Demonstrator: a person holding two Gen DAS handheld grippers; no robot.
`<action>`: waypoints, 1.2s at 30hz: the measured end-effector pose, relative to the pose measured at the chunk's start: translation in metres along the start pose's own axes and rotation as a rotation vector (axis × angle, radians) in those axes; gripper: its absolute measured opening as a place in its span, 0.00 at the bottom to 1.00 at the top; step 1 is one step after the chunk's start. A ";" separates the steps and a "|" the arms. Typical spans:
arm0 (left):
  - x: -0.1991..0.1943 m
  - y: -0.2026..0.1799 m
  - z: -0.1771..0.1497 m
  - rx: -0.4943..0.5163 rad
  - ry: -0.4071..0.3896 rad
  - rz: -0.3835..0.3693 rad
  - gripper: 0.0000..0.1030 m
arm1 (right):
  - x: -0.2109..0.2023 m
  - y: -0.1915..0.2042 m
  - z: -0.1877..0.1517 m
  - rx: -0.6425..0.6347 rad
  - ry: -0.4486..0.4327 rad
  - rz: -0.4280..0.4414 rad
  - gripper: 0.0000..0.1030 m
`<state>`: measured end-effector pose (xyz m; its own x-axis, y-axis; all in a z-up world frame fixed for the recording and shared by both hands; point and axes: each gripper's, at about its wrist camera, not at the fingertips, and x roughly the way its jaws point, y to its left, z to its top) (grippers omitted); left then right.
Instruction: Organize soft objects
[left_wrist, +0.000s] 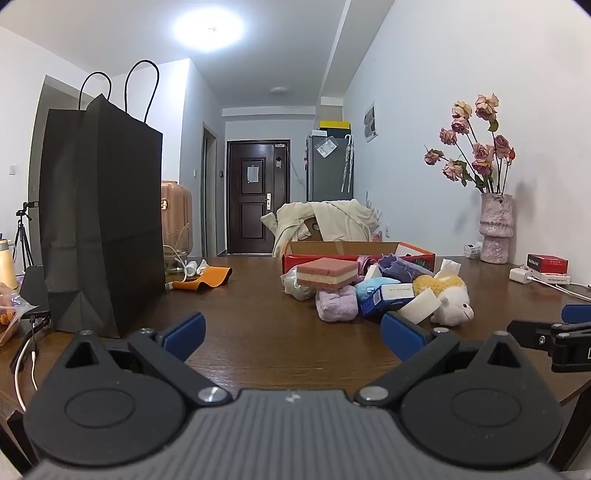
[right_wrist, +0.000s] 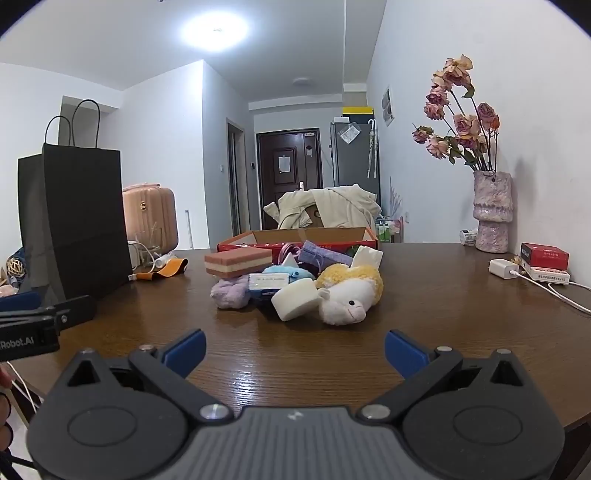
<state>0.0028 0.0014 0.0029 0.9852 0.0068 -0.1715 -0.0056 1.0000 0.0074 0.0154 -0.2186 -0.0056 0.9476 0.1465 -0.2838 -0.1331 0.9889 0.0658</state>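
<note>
Both hand-held grippers, the left and the right, are held with jaws spread wide and nothing between them, above the brown tabletop. The soft objects are piled mid-tabletop: a plush sheep, a layered pink sponge and a lilac towel, just before a red box. A black paper bag is seen standing at the left.

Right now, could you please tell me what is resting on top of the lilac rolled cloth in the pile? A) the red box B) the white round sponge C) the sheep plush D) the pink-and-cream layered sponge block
D: the pink-and-cream layered sponge block sits on the lilac rolled cloth, while the white round sponge and the sheep plush lie further right.
</note>
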 end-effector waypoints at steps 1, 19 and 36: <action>0.000 0.000 0.000 0.000 0.000 0.000 1.00 | 0.000 0.001 0.000 0.000 -0.001 0.000 1.00; 0.000 -0.001 0.001 0.007 -0.004 -0.001 1.00 | -0.001 -0.002 0.001 0.007 -0.003 0.001 1.00; 0.001 -0.002 0.001 0.009 -0.005 -0.001 1.00 | -0.001 -0.002 0.000 0.012 -0.004 -0.001 1.00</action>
<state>0.0035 -0.0005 0.0037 0.9860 0.0053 -0.1669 -0.0027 0.9999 0.0161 0.0148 -0.2212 -0.0052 0.9488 0.1458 -0.2802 -0.1292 0.9886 0.0770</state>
